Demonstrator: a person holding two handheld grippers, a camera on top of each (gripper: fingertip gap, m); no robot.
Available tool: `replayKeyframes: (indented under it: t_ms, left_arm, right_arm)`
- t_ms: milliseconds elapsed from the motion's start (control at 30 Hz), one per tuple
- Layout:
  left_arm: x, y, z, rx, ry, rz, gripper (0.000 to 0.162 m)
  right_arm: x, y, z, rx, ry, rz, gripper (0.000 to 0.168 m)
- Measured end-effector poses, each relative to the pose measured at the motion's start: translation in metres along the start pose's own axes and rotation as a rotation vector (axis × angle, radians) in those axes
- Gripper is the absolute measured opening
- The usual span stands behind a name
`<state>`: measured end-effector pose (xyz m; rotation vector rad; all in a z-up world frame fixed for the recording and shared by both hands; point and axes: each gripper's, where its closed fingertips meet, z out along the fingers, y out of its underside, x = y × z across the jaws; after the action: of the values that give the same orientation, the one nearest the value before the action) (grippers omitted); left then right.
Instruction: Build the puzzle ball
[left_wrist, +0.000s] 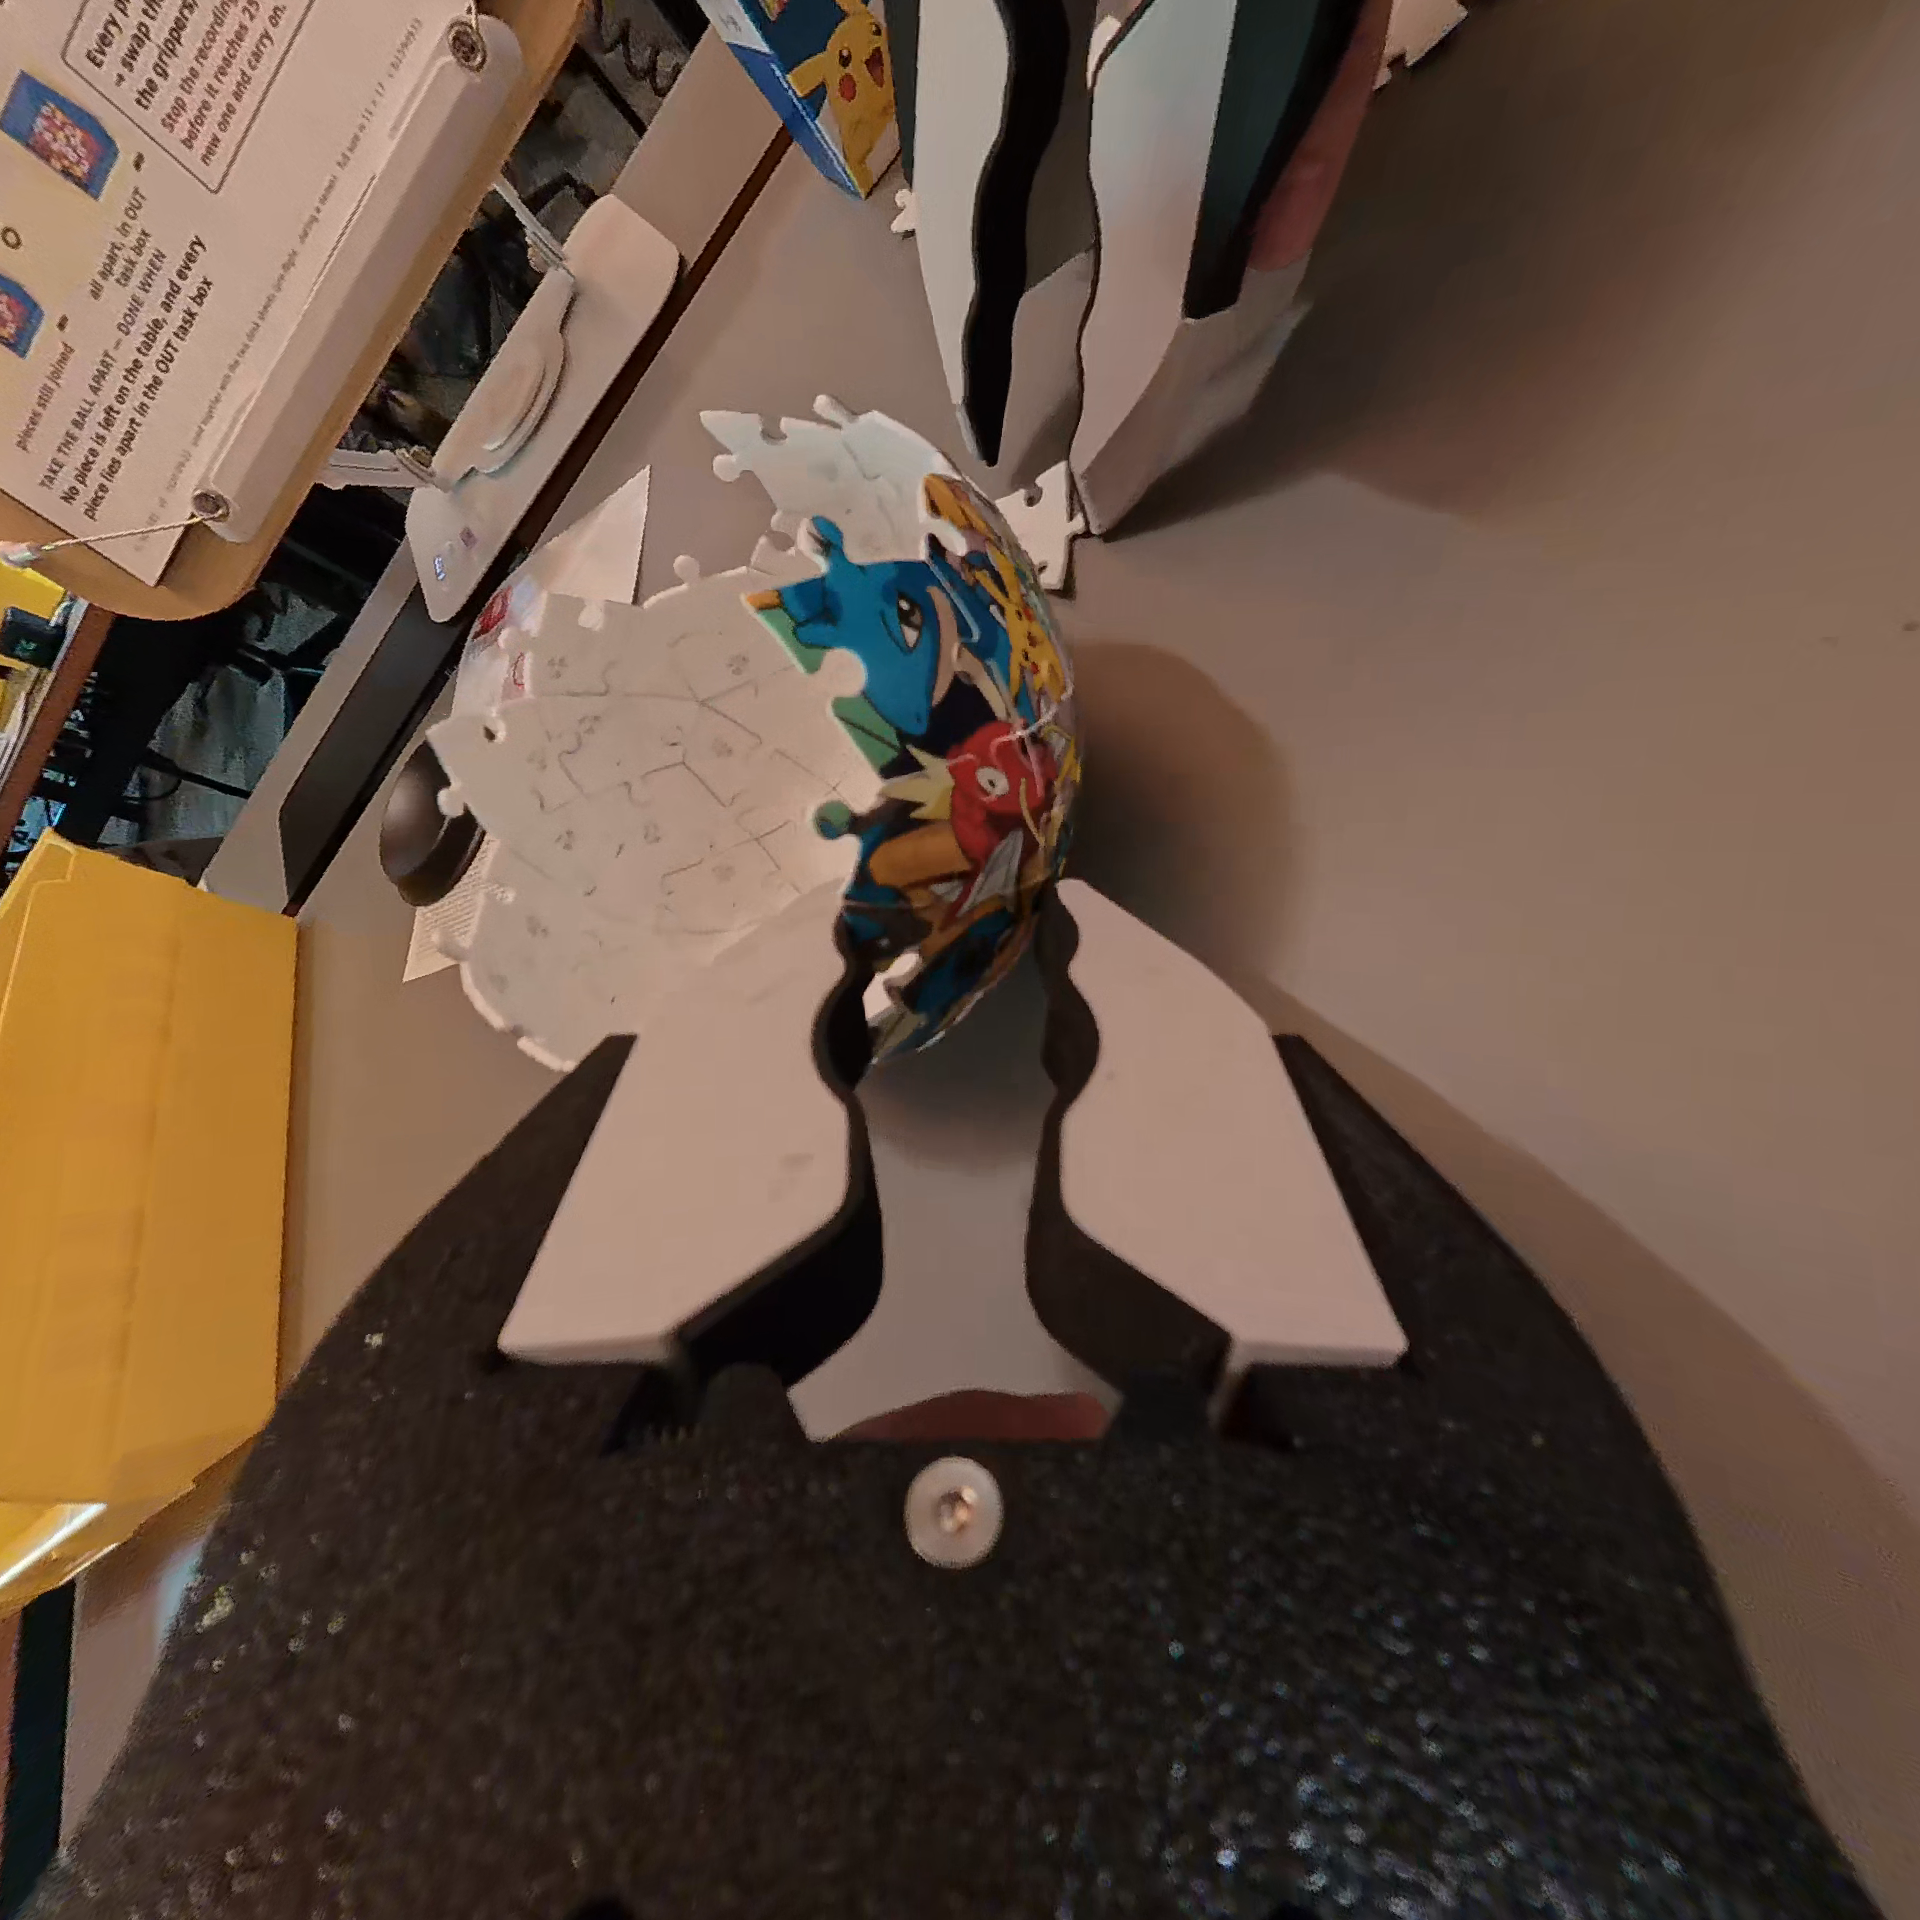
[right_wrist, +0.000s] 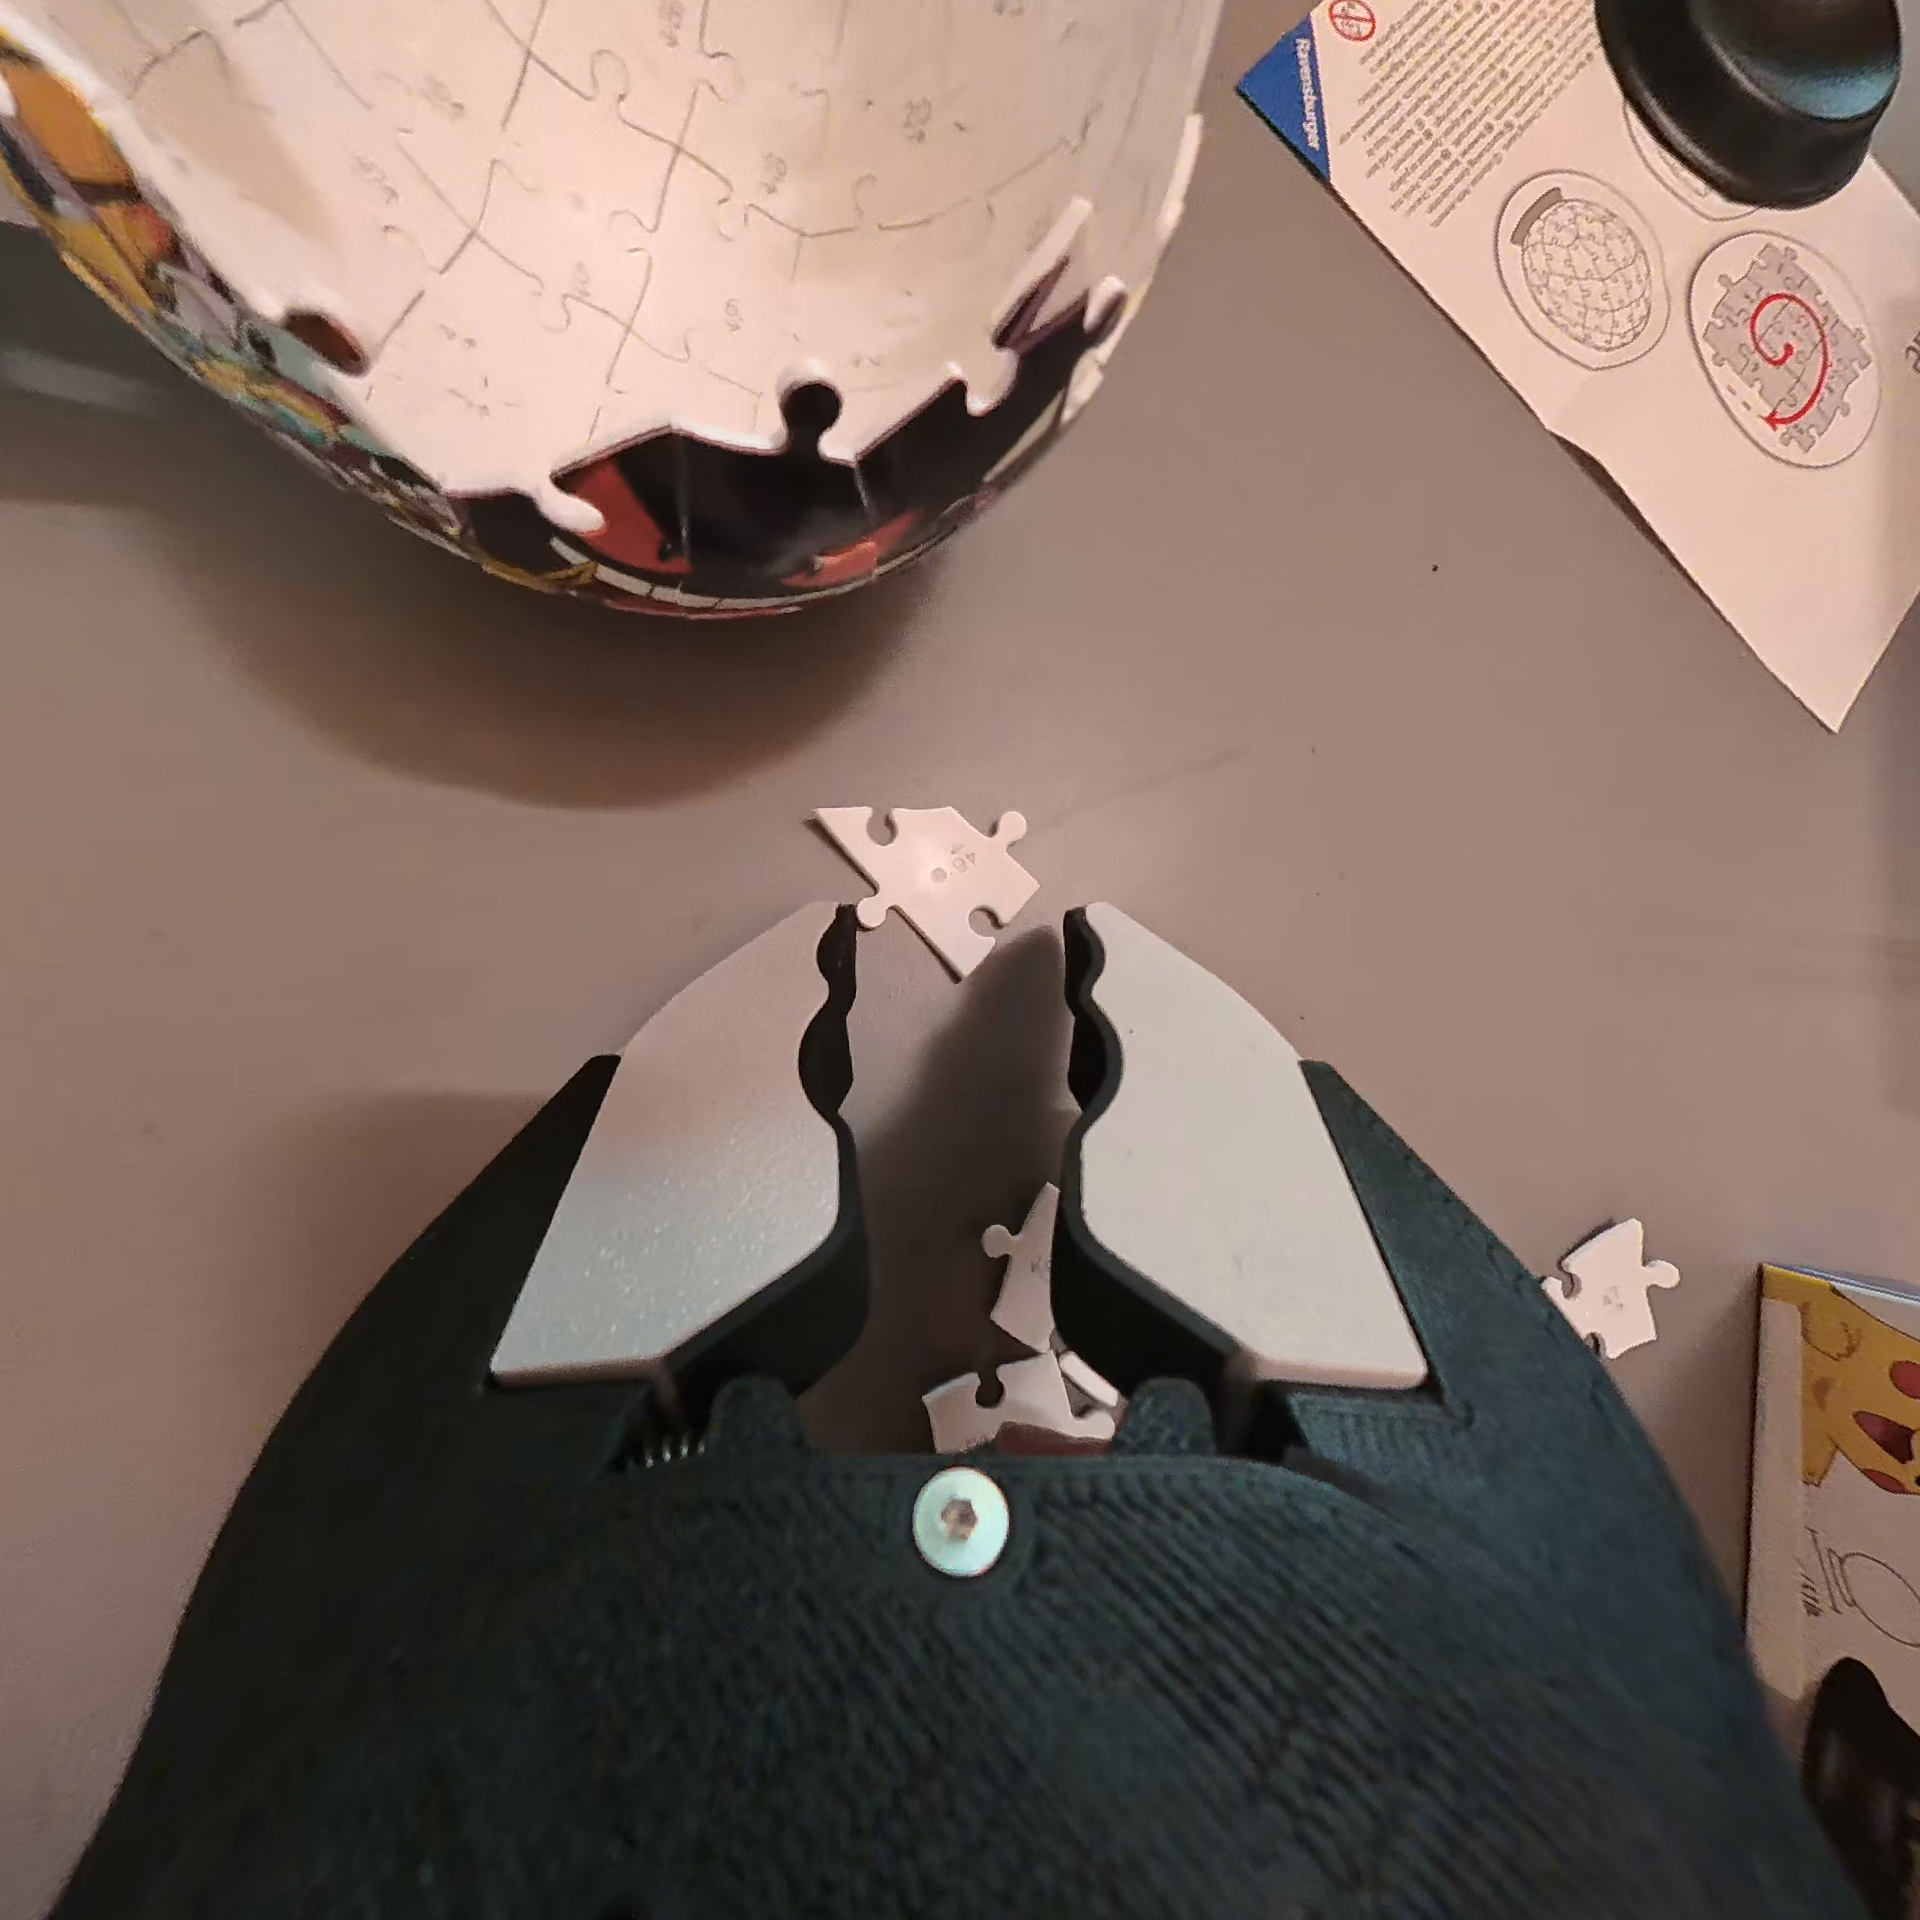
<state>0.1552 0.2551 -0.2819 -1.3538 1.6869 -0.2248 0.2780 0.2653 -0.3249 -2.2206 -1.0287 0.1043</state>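
Resting on the grey table: half-built puzzle ball (left_wrist: 790, 717), open shell, white inner faces toward the left wrist camera, printed cartoon skin on its right side.
Ball rim: jagged, tabs and sockets showing along the edge (right_wrist: 800, 416); dark printed underside below it.
Left gripper (left_wrist: 951, 966): fingers parted around the ball's lower printed edge, one inside the shell, one outside; whether clamped on it, cannot tell.
Right gripper (right_wrist: 961, 920): fingers spread, holding nothing, tips just short of a loose puzzle piece.
Loose puzzle piece (right_wrist: 935, 878): white side up, flat on the table (right_wrist: 1403, 831), near the ball on the gripper's side.
More loose pieces (right_wrist: 1023, 1340): between and beside the right fingers, farther from the ball.
Instruction leaflet (right_wrist: 1662, 364): beside the ball, under a black stand (right_wrist: 1756, 94).
Puzzle box (left_wrist: 831, 83): beyond the ball.
Yellow bin (left_wrist: 135, 1195): well apart from the ball, at the table edge.
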Motion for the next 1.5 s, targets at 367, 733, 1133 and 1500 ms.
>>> replayKeyframes:
  t_ms: [367,733,1133,1500]
  left_arm:
    - [0.01,-0.004,-0.014,-0.015,0.042,-0.036,0.026]
    - [0.011,-0.004,-0.021,-0.032,0.054,-0.055,0.027]
    - [0.011,-0.007,-0.021,-0.018,0.077,-0.076,0.041]
    - [0.013,-0.006,-0.022,-0.025,0.099,-0.102,0.053]
  right_arm:
    - [-0.008,-0.002,0.003,0.018,-0.057,0.007,0.02]
    - [-0.002,-0.002,0.003,-0.002,-0.033,0.094,0.052]
    - [0.001,-0.007,0.01,0.015,-0.077,0.326,0.07]
    - [0.004,-0.006,0.012,-0.027,-0.04,0.252,0.037]
